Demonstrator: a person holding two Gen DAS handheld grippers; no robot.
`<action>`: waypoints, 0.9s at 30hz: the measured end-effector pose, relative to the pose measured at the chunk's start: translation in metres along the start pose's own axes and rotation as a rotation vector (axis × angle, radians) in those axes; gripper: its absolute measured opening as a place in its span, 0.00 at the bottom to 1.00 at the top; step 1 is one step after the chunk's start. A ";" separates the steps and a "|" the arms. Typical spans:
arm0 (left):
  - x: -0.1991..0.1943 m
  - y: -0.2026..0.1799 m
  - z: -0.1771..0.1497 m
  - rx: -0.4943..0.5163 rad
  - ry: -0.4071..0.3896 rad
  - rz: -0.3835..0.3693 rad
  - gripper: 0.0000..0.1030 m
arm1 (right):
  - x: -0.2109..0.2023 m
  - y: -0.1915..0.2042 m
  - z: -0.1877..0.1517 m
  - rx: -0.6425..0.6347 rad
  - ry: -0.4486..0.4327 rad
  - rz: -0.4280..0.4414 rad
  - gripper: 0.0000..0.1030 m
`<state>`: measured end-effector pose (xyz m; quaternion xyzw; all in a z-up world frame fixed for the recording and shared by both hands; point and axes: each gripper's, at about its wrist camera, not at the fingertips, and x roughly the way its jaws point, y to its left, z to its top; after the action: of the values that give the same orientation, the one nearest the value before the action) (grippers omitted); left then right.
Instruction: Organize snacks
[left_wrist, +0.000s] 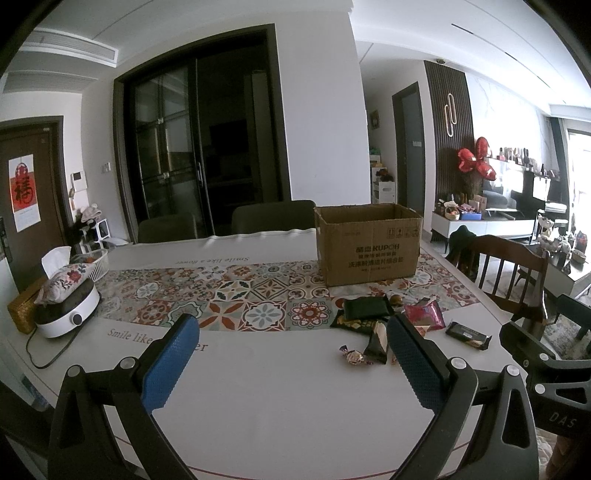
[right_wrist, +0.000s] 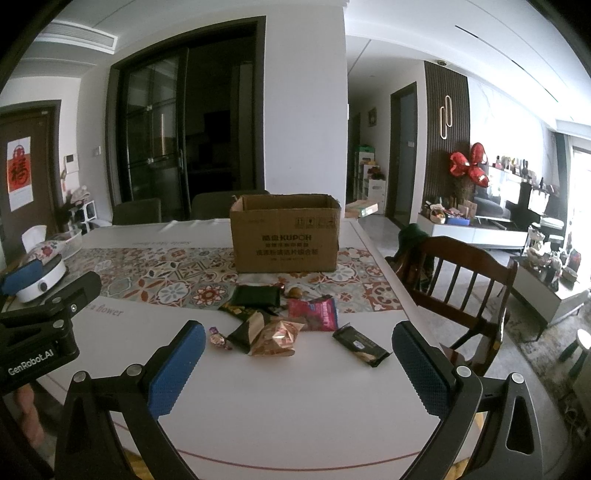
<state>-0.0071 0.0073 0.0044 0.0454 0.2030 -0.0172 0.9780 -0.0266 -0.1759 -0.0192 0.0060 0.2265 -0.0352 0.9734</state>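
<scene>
An open cardboard box (right_wrist: 286, 236) stands on the patterned runner of the table; it also shows in the left wrist view (left_wrist: 369, 245). In front of it lies a loose pile of snacks: a dark green pouch (right_wrist: 257, 295), a pink packet (right_wrist: 317, 314), a bronze foil bag (right_wrist: 277, 338), a black bar (right_wrist: 361, 347), a small wrapped candy (right_wrist: 218, 338). My right gripper (right_wrist: 297, 363) is open and empty, just short of the pile. My left gripper (left_wrist: 291, 354) is open and empty, left of the pile (left_wrist: 369, 321).
A white cooker with a tissue pouch (left_wrist: 66, 295) sits at the table's left edge beside a white basket (left_wrist: 96, 262). A wooden chair (right_wrist: 458, 288) stands at the table's right side. Two dark chairs (left_wrist: 273, 216) are behind the far edge.
</scene>
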 end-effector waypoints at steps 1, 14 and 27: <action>-0.001 0.000 0.000 0.000 0.000 0.000 1.00 | 0.001 -0.001 -0.001 0.000 0.000 0.000 0.99; 0.002 0.006 0.009 0.001 0.000 -0.004 1.00 | 0.000 0.000 0.000 -0.001 0.002 0.001 0.99; 0.040 -0.005 0.007 0.031 0.064 -0.040 1.00 | 0.024 0.000 0.007 -0.012 0.040 0.030 0.99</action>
<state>0.0324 0.0015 -0.0052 0.0569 0.2346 -0.0386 0.9697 -0.0019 -0.1776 -0.0241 0.0041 0.2460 -0.0191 0.9691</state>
